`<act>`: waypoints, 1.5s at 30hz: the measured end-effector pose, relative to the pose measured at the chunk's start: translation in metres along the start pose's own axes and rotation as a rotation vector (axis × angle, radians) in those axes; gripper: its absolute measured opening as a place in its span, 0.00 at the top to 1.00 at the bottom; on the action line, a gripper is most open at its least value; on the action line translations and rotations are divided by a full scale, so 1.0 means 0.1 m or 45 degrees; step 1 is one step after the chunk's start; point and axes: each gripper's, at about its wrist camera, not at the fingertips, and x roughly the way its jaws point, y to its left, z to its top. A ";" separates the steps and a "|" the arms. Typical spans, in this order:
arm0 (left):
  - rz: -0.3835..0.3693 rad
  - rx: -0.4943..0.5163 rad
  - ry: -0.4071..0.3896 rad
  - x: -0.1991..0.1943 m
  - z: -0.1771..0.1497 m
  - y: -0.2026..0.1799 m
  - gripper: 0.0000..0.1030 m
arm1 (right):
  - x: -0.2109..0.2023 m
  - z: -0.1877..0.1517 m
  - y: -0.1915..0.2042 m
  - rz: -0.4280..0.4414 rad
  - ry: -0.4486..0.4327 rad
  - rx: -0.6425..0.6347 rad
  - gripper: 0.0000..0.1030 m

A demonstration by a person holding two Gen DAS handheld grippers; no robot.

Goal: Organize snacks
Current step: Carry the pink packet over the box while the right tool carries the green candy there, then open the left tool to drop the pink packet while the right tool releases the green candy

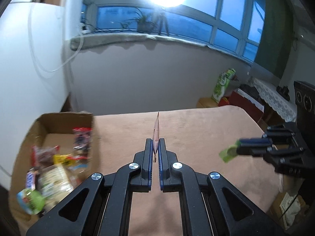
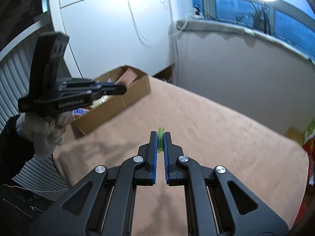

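My left gripper is shut on a thin pink snack packet, held edge-on above the tan table. In the right wrist view the left gripper holds the pink packet over the cardboard box. My right gripper is shut on a small green snack packet above the table. In the left wrist view the right gripper and the green packet are at the right. The cardboard box at the left holds several snack packs.
A white cabinet stands behind the box. A windowsill with plants runs along the far wall. Green and red packages and a lace-covered stand sit beyond the table's right edge. A radiator is at the left.
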 end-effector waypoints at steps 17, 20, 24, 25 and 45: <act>0.246 -0.174 0.014 -0.64 -0.49 1.01 0.96 | 0.73 1.02 0.73 0.099 -0.042 -0.184 0.94; 0.268 -0.201 0.025 -0.69 -0.58 1.12 0.96 | 0.93 1.16 0.83 0.121 -0.020 -0.195 0.94; 0.301 -0.208 0.033 -0.73 -0.63 1.22 0.96 | 1.24 1.32 0.99 0.130 0.019 -0.222 0.94; 0.306 -0.209 0.035 -0.73 -0.63 1.24 0.96 | 1.29 1.35 1.02 0.136 0.027 -0.225 0.94; 0.348 -0.219 0.048 -0.73 -0.64 1.39 0.96 | 1.95 1.44 1.20 0.180 0.158 -0.211 0.94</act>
